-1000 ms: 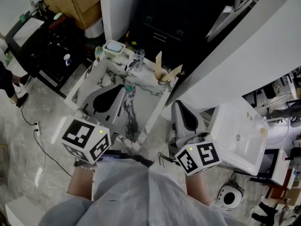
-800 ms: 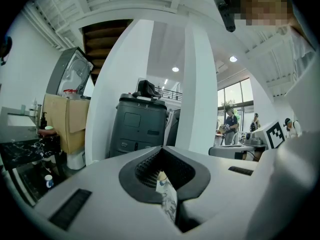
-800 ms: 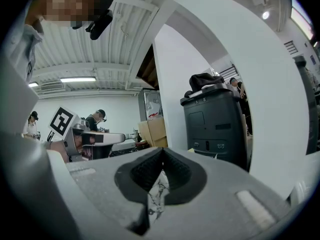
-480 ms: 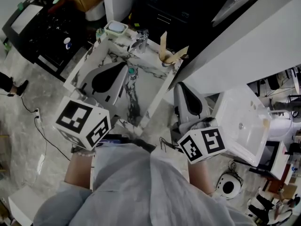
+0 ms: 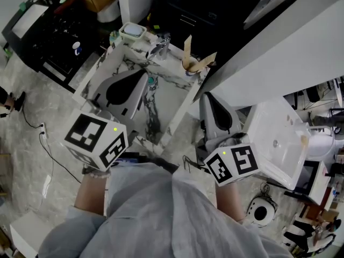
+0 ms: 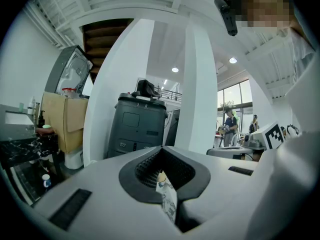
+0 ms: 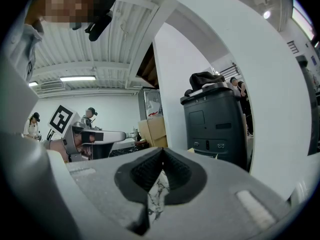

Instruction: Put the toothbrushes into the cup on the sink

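I hold both claws level and out in front of me, just short of the marble sink (image 5: 181, 113), which looks like a rest pose and not a reach. The left claw (image 5: 137, 81) hangs over the near left of the basin, and its jaws are pressed together with nothing between them; only a sliver of marble shows through the slit below the tips. The right claw (image 5: 210, 102) sits just outside the sink's right rim, also closed and empty. The cup (image 5: 189, 69) stands on the back right corner of the sink, beside the tap (image 5: 160, 46), so it is clear of the bowl and easy to drop things into. Two tan sticks (image 5: 187, 46) lean out of it; I take them for the toothbrushes, which would mean the job is done or nearly so, though they are too small to be sure. I find no brand or words to read; the only print is the black-and-white square pattern on the left cube (image 5: 97, 144) and the right cube (image 5: 232, 165)
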Available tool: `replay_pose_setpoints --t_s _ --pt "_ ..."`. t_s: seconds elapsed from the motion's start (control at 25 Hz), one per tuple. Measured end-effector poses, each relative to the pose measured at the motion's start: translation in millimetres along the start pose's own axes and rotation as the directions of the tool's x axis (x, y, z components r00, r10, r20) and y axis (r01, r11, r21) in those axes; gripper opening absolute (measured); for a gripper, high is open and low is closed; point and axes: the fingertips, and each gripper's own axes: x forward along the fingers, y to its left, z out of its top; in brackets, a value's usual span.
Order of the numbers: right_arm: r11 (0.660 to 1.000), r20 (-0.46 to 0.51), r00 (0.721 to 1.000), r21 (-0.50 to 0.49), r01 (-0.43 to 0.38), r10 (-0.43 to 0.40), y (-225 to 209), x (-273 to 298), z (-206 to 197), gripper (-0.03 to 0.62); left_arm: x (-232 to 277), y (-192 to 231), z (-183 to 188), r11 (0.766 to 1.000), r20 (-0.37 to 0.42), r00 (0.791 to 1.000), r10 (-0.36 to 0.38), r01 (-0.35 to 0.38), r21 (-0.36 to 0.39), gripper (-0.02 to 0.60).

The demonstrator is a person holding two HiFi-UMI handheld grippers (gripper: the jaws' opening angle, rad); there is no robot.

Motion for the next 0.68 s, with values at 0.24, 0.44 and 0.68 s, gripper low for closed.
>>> replay_pose_setpoints --t_s 0.24,0.44,0.68 --pt "1.0 -0.005 1.0 -0.004 -0.005 0.005 0.1 3.4 -0.2 -0.002 0.8 2.7 -1.6 1.0 0.002 1.0 0.008 -0.008 -0.007 0.005" --pt "1.0 -0.009 1.0 -0.004 -0.002 0.002 -1.2 3.1 0.3 -0.002 2.1 2.8 -3.8 1.0 -0.002 1.0 0.008 -0.008 -0.012 0.005" --pt "1.0 -0.015 1.0 -0.006 -0.004 0.004 0.5 4.6 0.0 -0.002 1.6 5.1 -6.7 1.0 -0.015 1.0 0.007 -0.007 -0.02 0.005"
